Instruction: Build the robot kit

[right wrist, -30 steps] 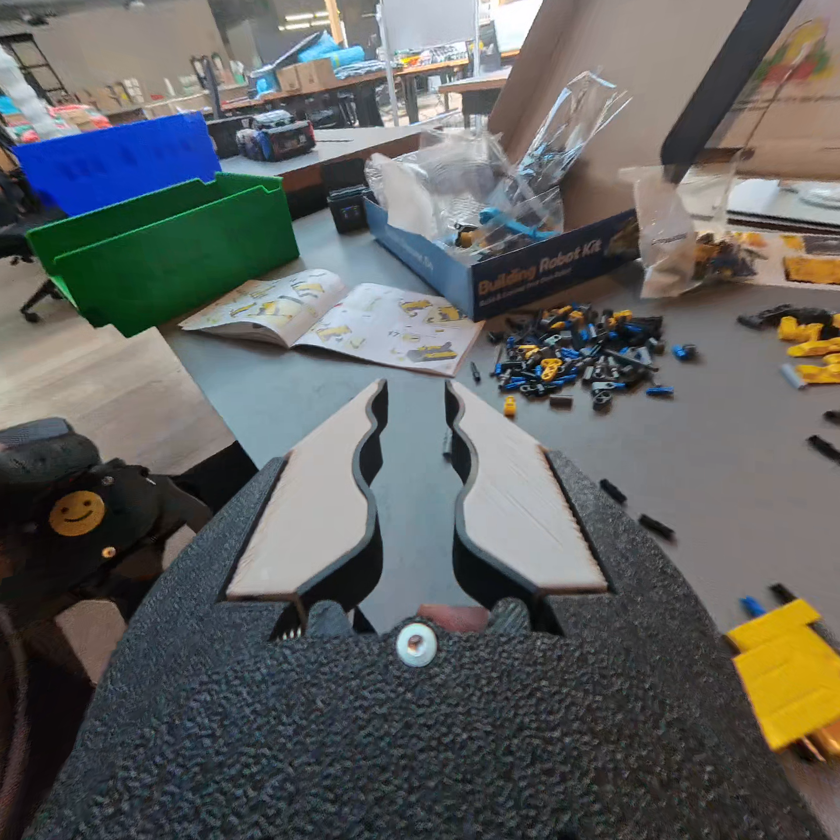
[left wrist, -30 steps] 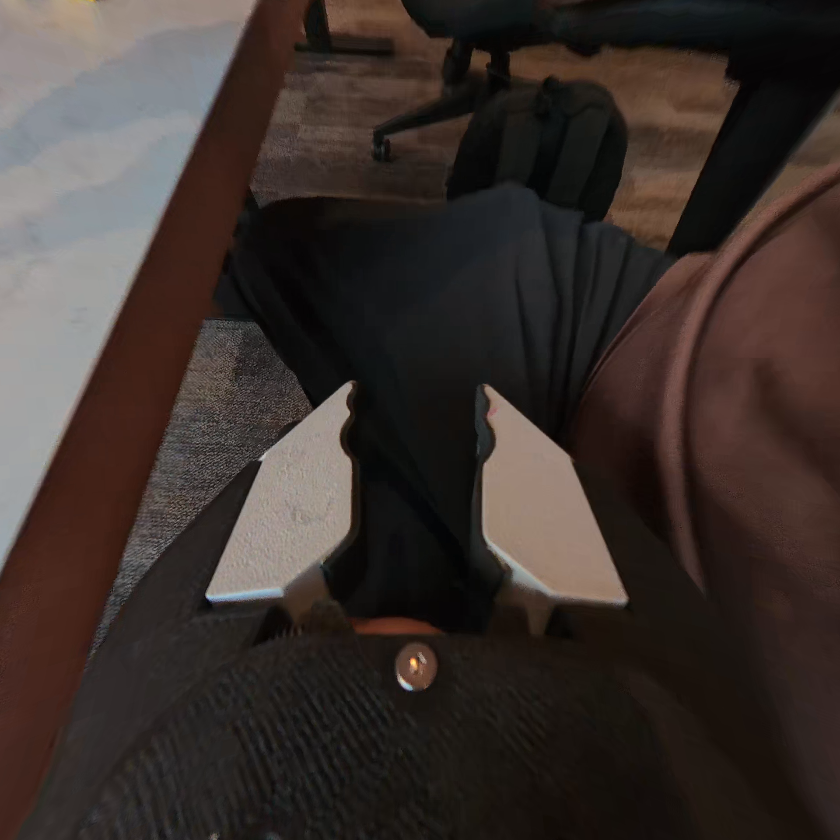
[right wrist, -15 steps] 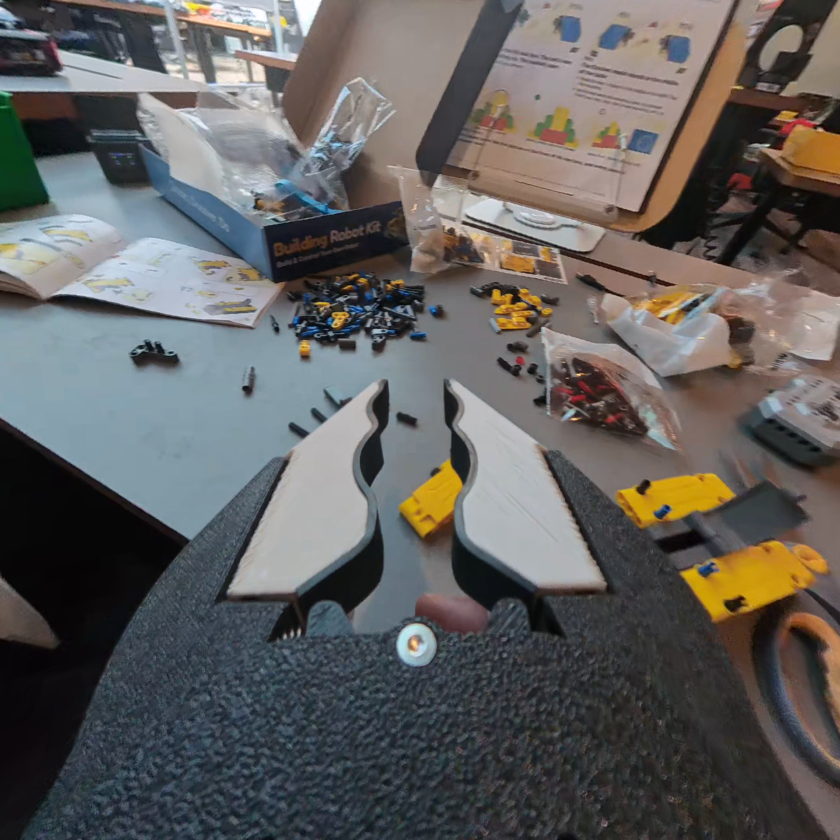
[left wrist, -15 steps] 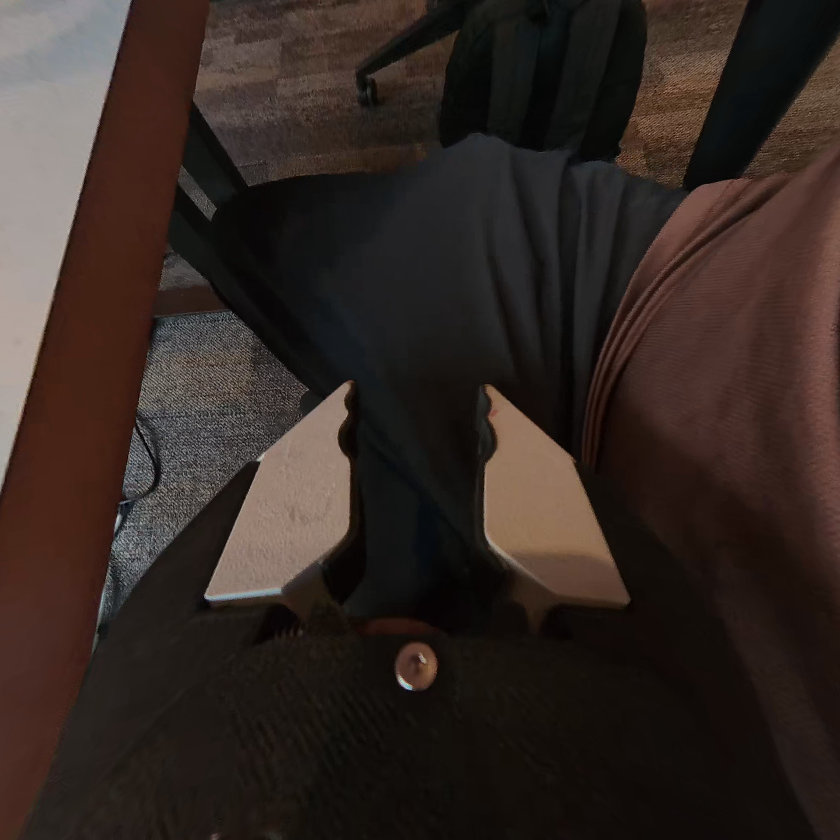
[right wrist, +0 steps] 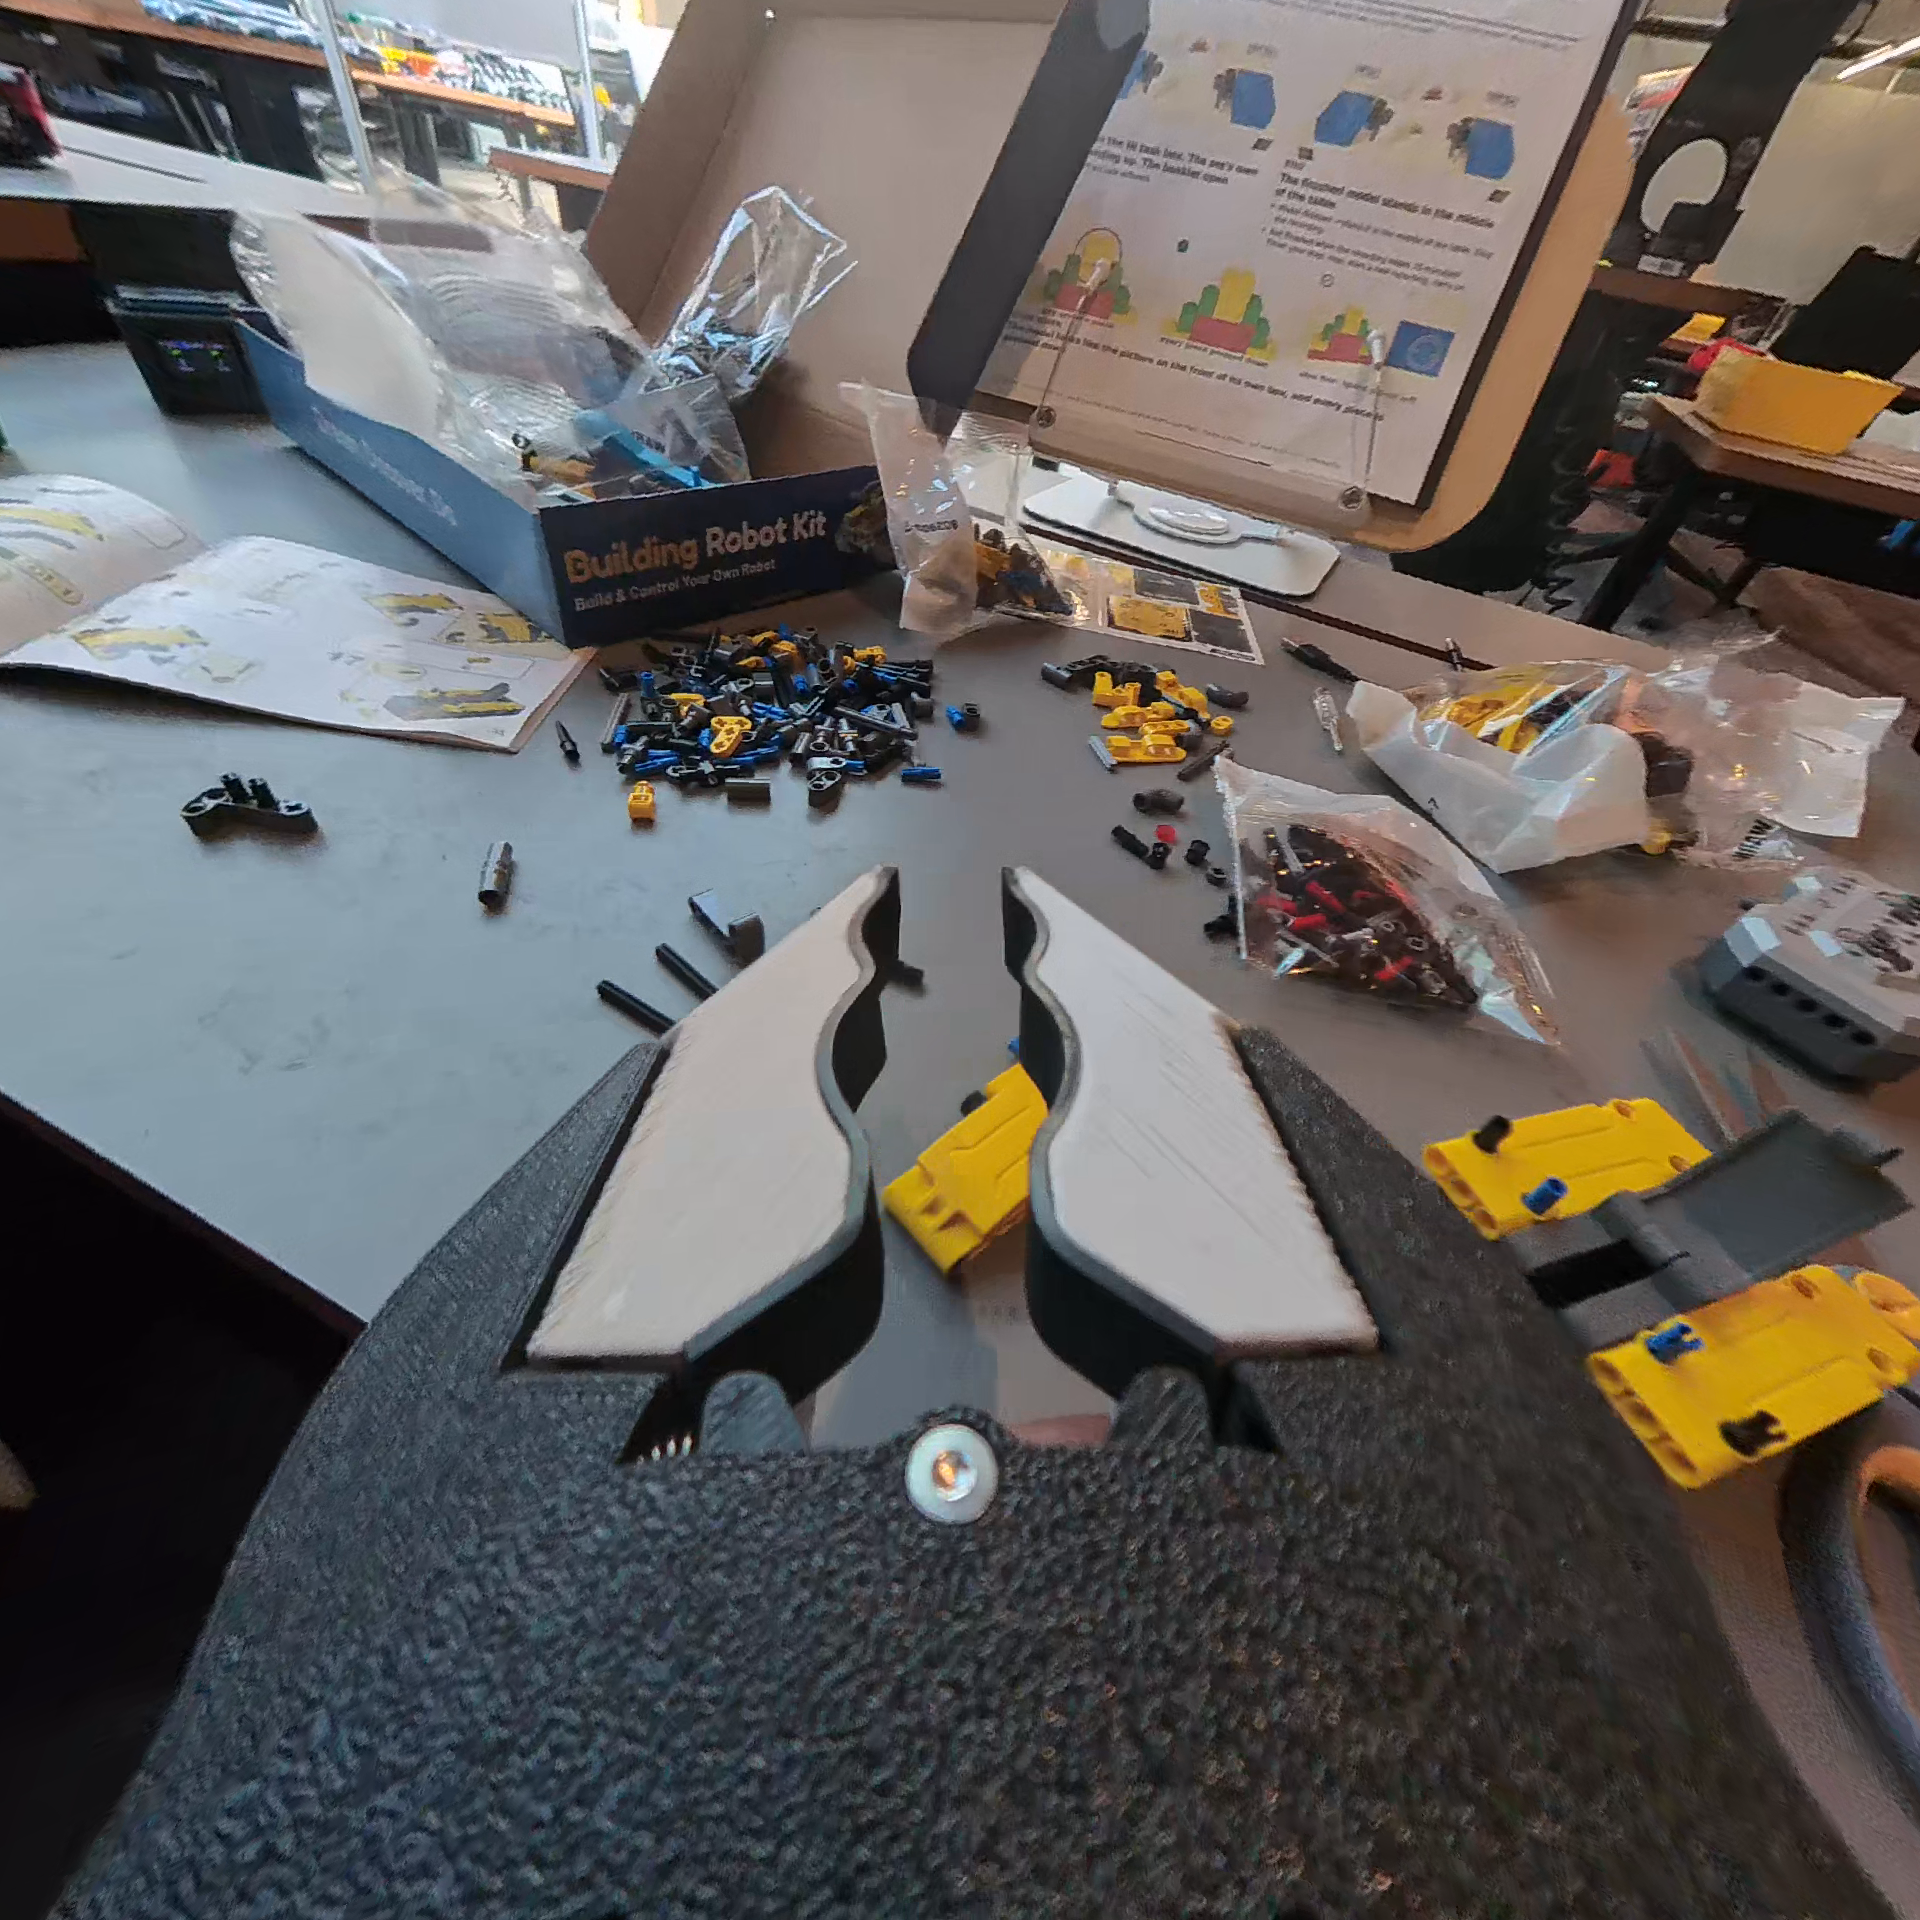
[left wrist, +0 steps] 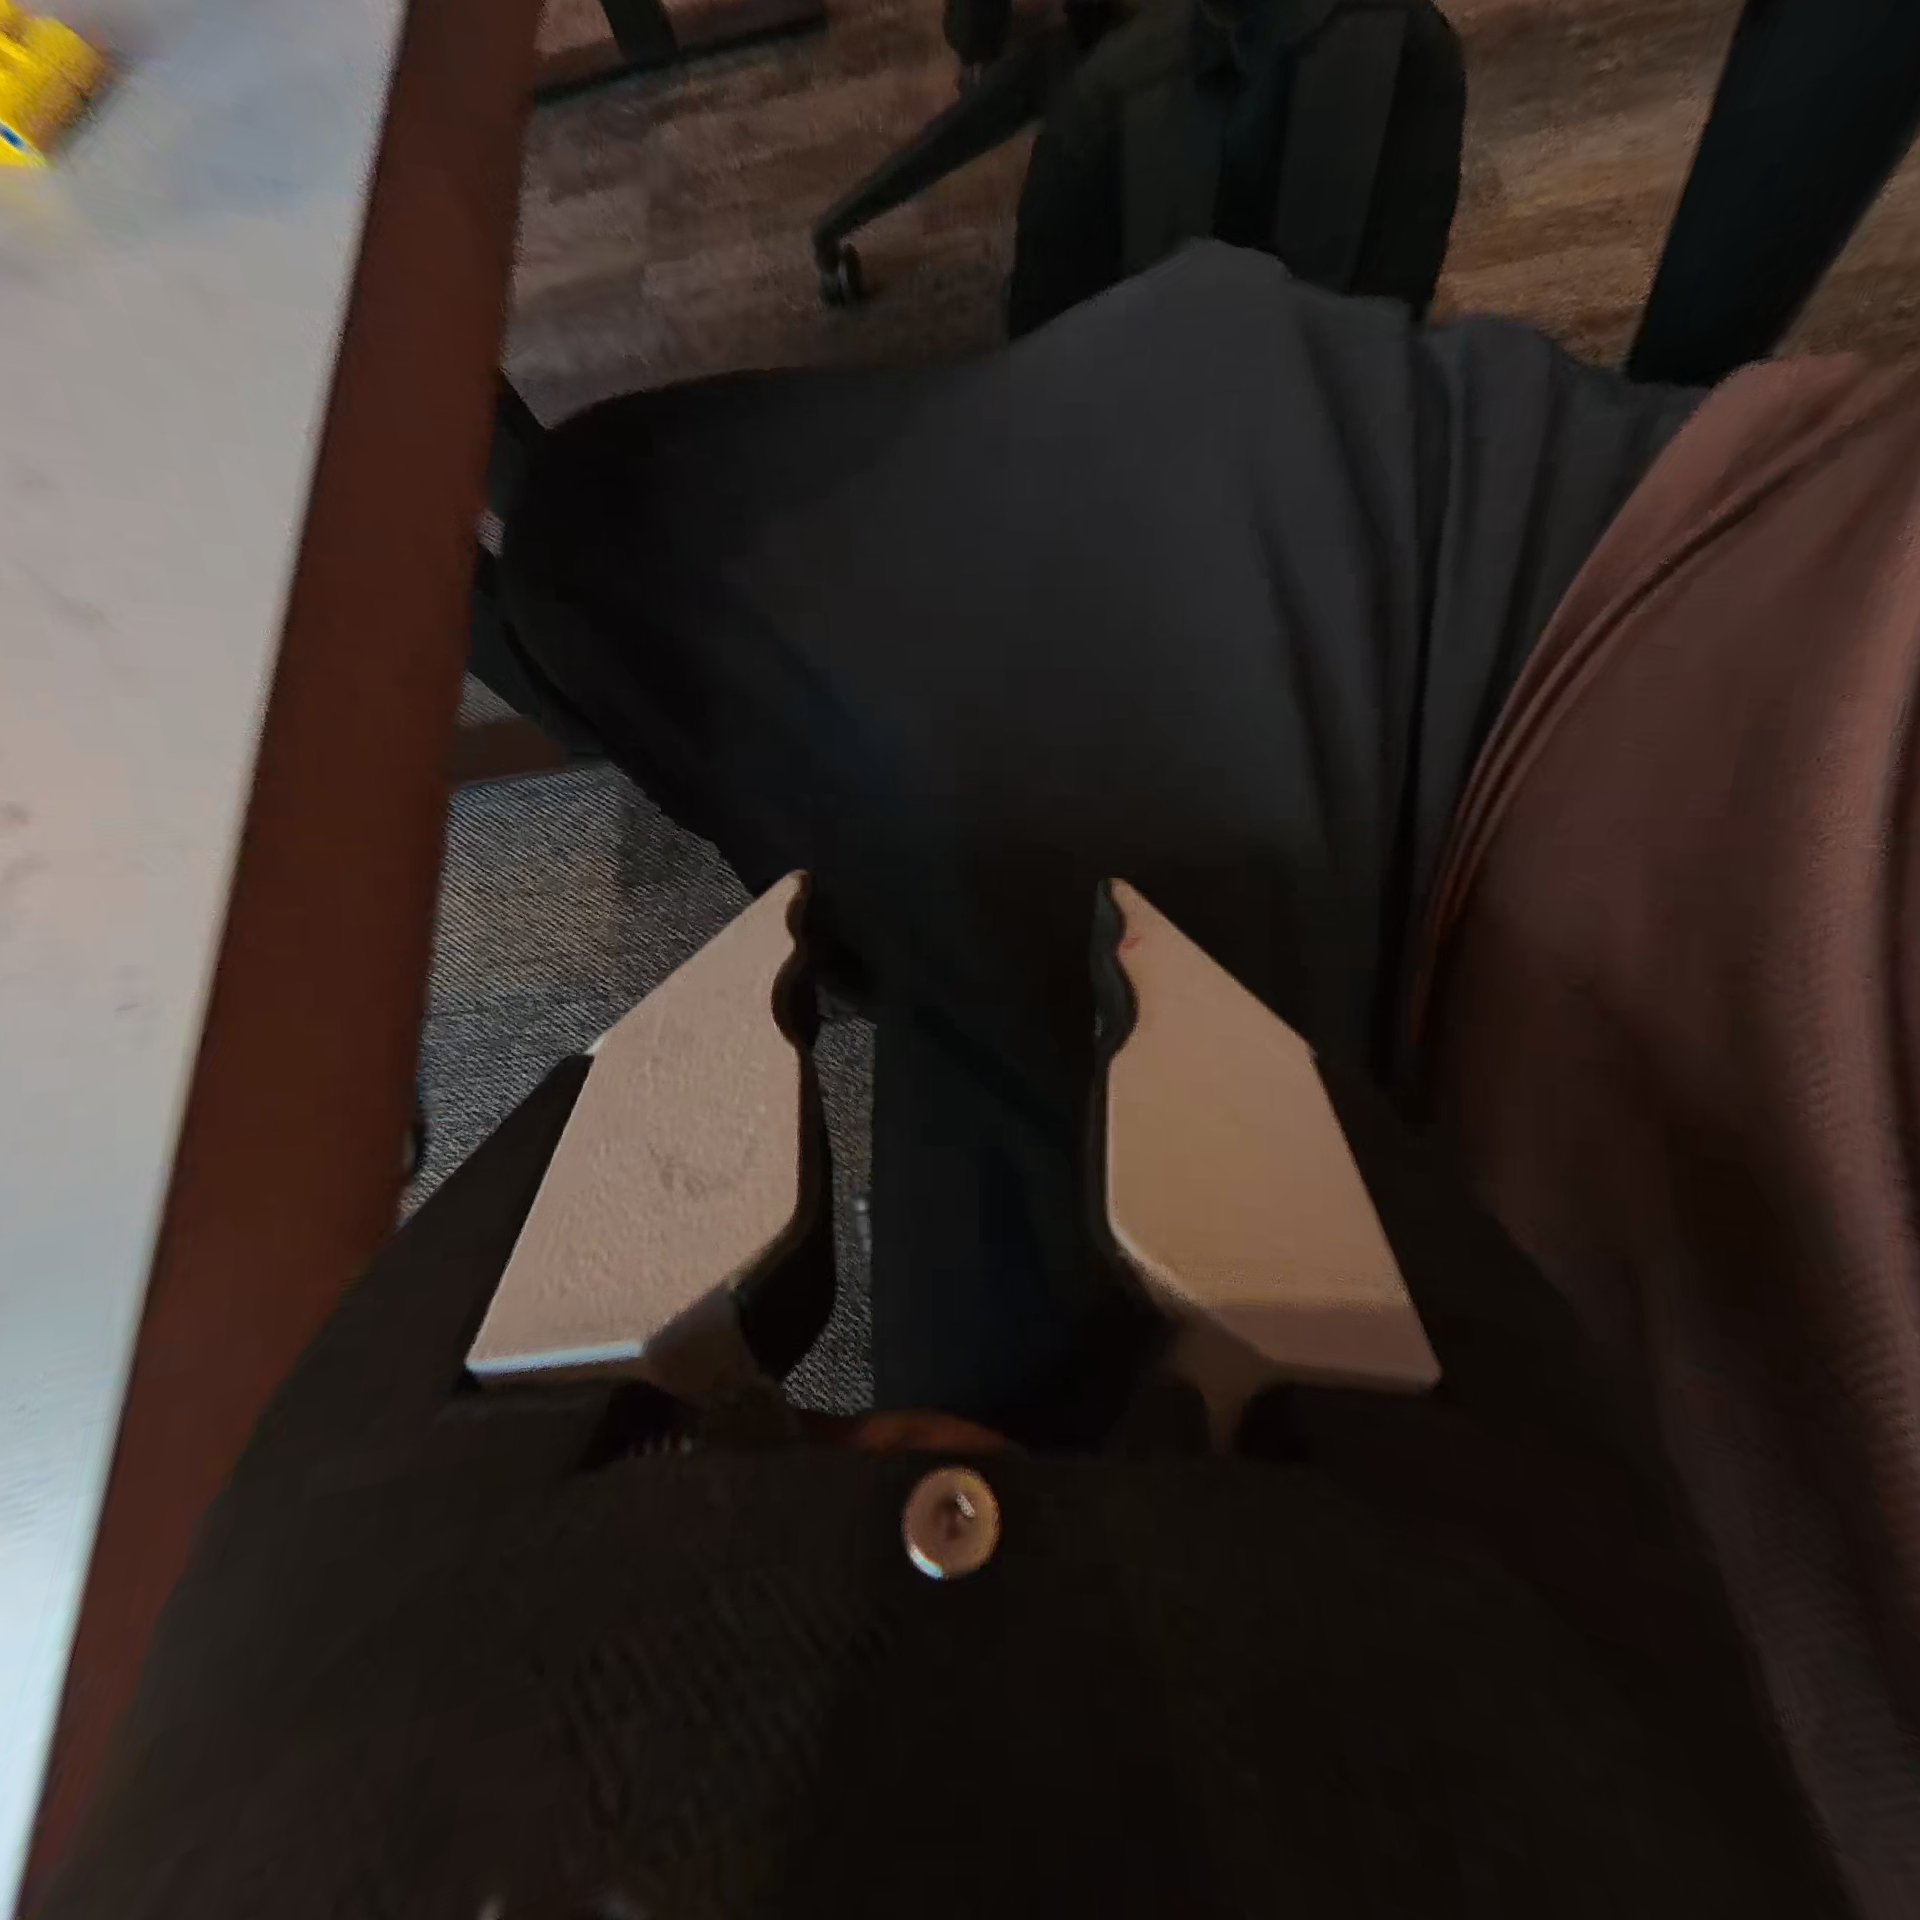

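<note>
Bare table (right wrist: 343, 935) left of right gripper (right wrist: 951, 883); loose-parts pile (right wrist: 774, 717) ahead, parts bag (right wrist: 1361, 914) rightward.

Three parts bags (right wrist: 1361, 914), one booklet (right wrist: 301, 634)

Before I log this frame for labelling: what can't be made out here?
- Yellow brick, right wrist view: far end hidden behind the right gripper.
- Ring, right wrist view: cut off by the edge.
- Yellow piece, left wrist view: blurred, cut off at the corner.
- Tabletop, left wrist view: mostly out of frame.
</note>
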Demonstrator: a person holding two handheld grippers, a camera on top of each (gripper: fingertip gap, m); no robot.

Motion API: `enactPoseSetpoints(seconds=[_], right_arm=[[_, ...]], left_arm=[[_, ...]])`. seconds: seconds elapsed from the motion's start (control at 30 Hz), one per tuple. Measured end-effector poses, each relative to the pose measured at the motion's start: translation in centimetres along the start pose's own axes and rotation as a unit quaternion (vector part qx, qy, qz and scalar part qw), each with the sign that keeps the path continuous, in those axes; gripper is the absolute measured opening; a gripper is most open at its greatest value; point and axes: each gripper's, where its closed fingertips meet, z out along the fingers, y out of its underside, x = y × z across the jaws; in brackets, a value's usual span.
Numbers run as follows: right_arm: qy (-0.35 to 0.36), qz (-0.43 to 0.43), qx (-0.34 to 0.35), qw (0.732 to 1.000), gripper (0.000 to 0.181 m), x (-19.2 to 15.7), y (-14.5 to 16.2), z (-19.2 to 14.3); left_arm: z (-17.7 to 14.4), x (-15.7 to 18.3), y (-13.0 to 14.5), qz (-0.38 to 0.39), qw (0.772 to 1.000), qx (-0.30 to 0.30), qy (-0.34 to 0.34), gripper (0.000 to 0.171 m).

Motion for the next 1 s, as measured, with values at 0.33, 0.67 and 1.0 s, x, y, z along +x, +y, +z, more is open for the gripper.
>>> enactPoseSetpoints(seconds=[0.33,0.67,1.0], right_arm=[[-0.042,0.048,-0.040,0.997,0.019,-0.8,2.5,1.2],[-0.052,0.056,-0.043,0.996,0.019,-1.0,2.7,1.2],[-0.071,0.058,-0.047,0.995,0.020,-1.6,2.8,1.1]], left_arm=[[0.0,1.4,-1.0,-0.008,1.000,0.007,0.030,0.050],[-0.4,-0.5,-0.8,-0.042,0.999,0.012,0.006,0.048],[0.5,-0.4,-0.1,-0.043,0.999,-0.007,0.009,0.048]])
